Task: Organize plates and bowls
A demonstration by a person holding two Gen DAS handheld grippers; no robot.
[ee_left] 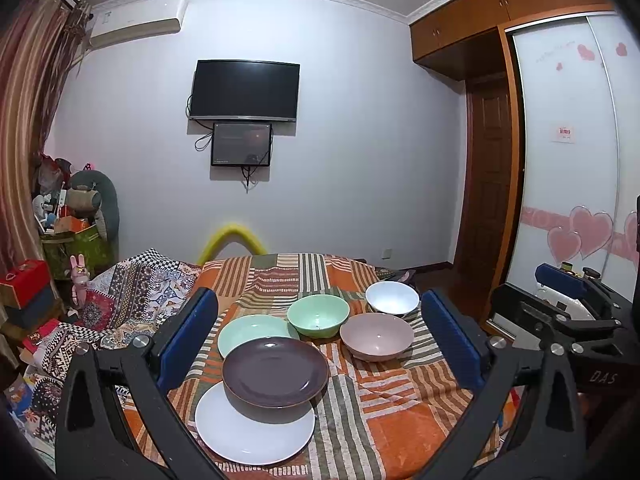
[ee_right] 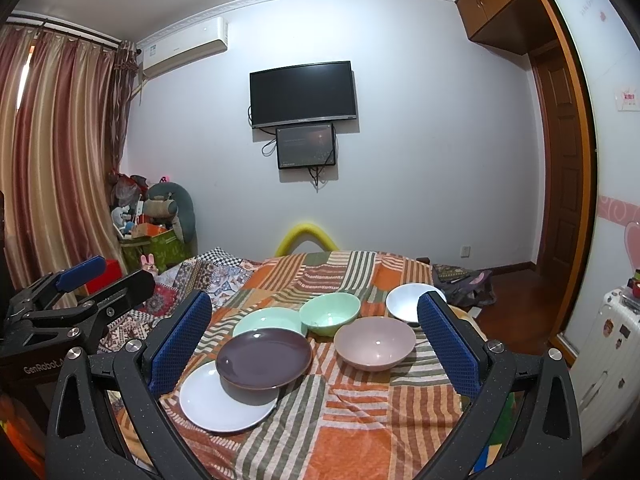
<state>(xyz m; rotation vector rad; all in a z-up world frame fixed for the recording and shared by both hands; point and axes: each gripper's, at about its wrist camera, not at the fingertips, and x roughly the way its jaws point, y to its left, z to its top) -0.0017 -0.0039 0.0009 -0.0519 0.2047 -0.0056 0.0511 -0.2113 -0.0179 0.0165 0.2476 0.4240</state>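
Observation:
On the striped orange cloth lie three plates in an overlapping row: a white plate (ee_left: pixel 256 432) (ee_right: pixel 224 402) nearest, a dark purple plate (ee_left: pixel 275 372) (ee_right: pixel 264 358) on top of it, and a pale green plate (ee_left: pixel 252 332) (ee_right: pixel 266 318) behind. Farther back stand a green bowl (ee_left: pixel 318 315) (ee_right: pixel 330 313), a pink bowl (ee_left: pixel 377 336) (ee_right: pixel 375 343) and a white bowl (ee_left: pixel 392 298) (ee_right: pixel 408 301). My left gripper (ee_left: pixel 320 336) hovers open above the dishes and holds nothing. My right gripper (ee_right: pixel 316 340) is open too, held above the table and empty.
The cloth-covered table (ee_left: pixel 400 420) (ee_right: pixel 360 432) ends at its far edge near a yellow curved tube (ee_left: pixel 232 236). A patterned quilt (ee_left: pixel 132 292) lies to the left, a wardrobe with sliding doors (ee_left: pixel 568 160) to the right, and a white suitcase (ee_right: pixel 608 344) stands at the far right.

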